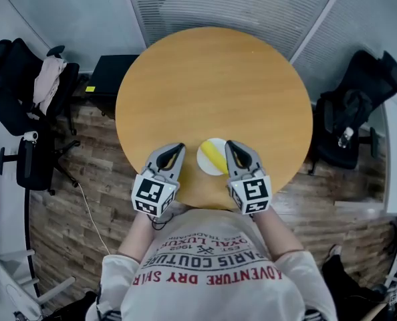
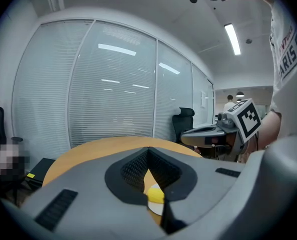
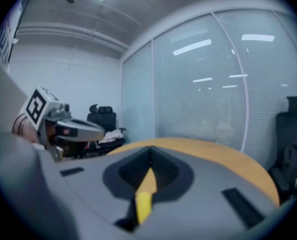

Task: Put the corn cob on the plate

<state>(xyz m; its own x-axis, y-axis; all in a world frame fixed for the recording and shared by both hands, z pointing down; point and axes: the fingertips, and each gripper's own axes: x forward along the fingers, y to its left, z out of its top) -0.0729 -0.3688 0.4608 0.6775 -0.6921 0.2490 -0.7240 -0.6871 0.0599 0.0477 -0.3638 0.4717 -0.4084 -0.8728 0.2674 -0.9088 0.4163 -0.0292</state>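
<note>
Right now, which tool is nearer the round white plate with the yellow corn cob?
The right tool: in the head view its tip overlaps the rim of the round white plate, while bare wooden table shows between the left tool and it.

White shirt (image 1: pixel 212 273), red print upside down in the head view, "PARIS COUTURE", "ADVENTURE DRY", perhaps "EST. 1962" above

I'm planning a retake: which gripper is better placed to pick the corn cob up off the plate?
Probably the right gripper: in the head view its tip overlaps the rim of the plate beside the corn cob, while the left gripper stands clear of it. Both jaws are shut and empty.
</note>
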